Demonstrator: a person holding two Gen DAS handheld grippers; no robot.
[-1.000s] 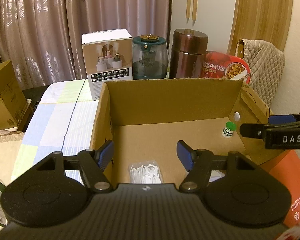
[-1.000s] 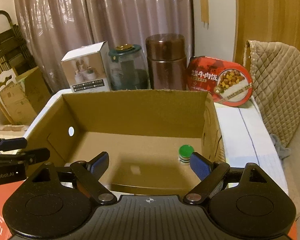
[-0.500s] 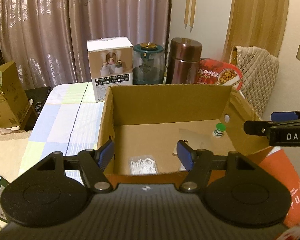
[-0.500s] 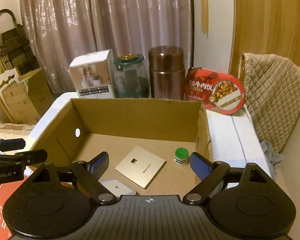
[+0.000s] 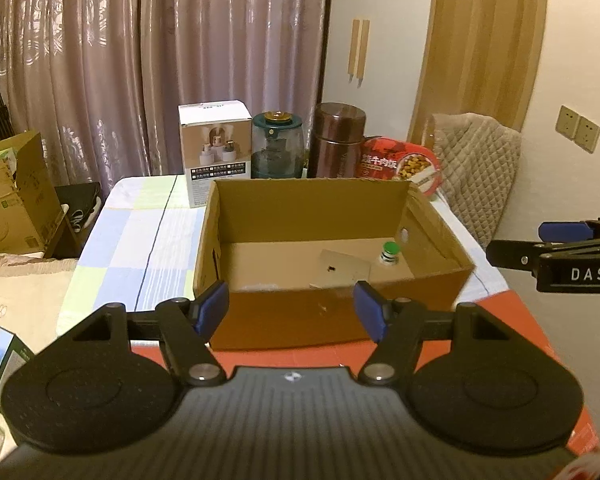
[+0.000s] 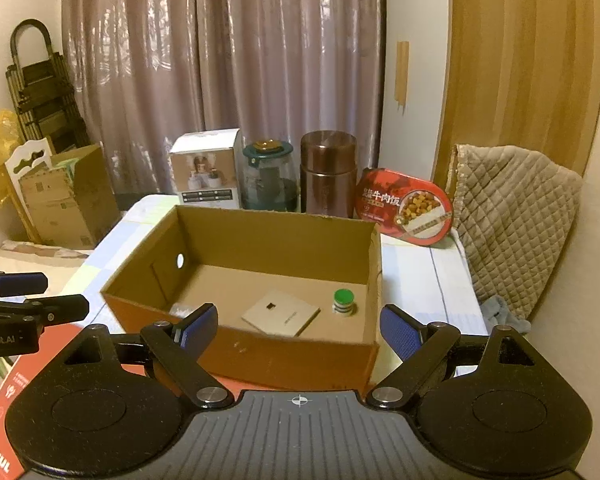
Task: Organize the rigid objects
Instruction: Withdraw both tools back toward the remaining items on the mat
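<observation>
Blue-padded and spread wide, my left claw (image 5: pixel 292 312) and right claw (image 6: pixel 296 330) are gripping nothing, hanging just short of the cardboard box (image 6: pixel 292 364). Inside, a flat beige plate (image 6: pixel 281 313) is lying beside a green-capped bottle (image 6: pixel 343 302). Behind, a brown canister (image 6: pixel 327 178) is standing.

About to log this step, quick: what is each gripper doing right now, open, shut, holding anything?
Left gripper: open, holding nothing.
Right gripper: open, holding nothing.
</observation>
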